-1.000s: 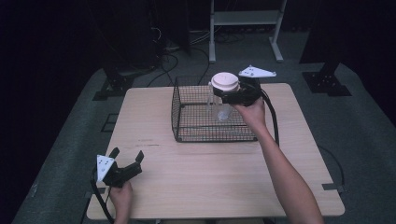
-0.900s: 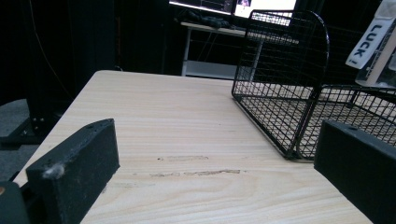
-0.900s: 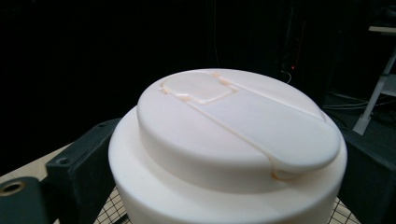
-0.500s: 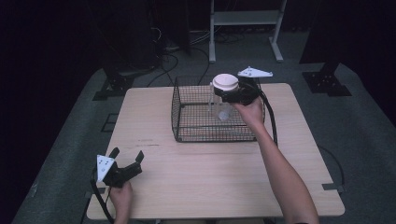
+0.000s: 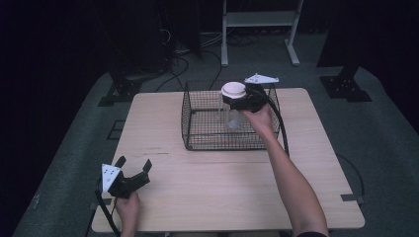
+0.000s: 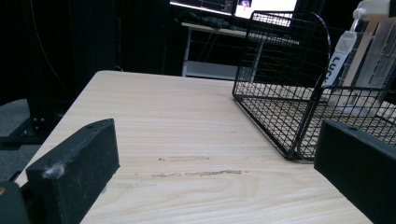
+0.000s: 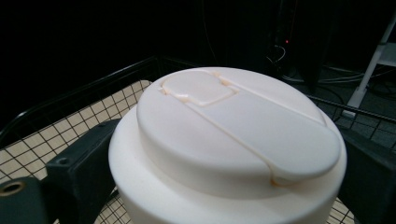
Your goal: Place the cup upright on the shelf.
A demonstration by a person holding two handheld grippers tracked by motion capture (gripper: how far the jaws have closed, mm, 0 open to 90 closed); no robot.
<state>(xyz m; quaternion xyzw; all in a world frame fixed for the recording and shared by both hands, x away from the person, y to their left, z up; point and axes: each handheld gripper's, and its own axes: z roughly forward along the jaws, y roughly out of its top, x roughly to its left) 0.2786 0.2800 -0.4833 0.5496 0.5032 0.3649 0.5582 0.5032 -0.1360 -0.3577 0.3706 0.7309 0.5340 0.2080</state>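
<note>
Little has moved since the earlier frames: the right claw (image 5: 236,102) keeps its place over the black wire basket (image 5: 197,116) and the left claw (image 5: 133,170) stays parked at the near left corner of the tabletop (image 5: 207,182). Seen from the high view, the right claw clamps a clear container with a cream lid (image 5: 233,90), gripping it just under the lid and holding it upright inside the basket, toward its far right side; whether its base touches the basket floor I cannot tell. From the right gripper view the cream lid (image 7: 233,135) sits squeezed between the two black jaws, with basket mesh (image 7: 51,135) below and behind it. The left claw rests well apart from the basket, jaws spread wide with nothing between them. Along the left gripper view, bare wood lies between its jaws, and the basket (image 6: 280,93) stands farther off to the right with the container (image 6: 369,56) showing through the wires.
</note>
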